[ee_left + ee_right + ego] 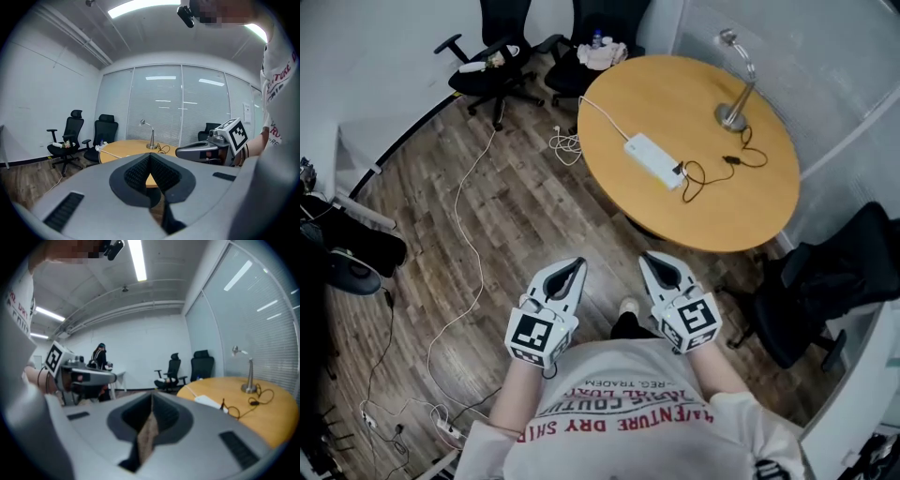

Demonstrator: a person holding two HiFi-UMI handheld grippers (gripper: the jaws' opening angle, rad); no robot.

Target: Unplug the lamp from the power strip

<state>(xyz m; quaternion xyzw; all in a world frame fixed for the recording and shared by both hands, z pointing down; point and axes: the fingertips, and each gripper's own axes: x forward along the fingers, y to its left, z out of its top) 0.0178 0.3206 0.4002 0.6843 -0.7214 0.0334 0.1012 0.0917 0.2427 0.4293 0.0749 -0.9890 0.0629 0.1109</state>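
Observation:
A silver desk lamp (734, 111) stands at the far side of the round wooden table (741, 211). Its black cord (712, 171) runs in loops to a plug at the near end of the white power strip (652, 159). Both grippers are held close to the person's body, over the floor and well short of the table. My left gripper (572, 268) and right gripper (655, 263) are shut with nothing in them. The left gripper view shows its jaws (150, 157) closed, with the lamp (151, 138) far off. In the right gripper view, shut jaws (151, 398) sit left of the strip (209, 401).
Two black office chairs (495, 64) stand beyond the table, and another (830, 281) is at its right by the glass wall. A white cable (467, 246) trails across the wooden floor from the table's strip. A second strip (446, 429) lies at the bottom left.

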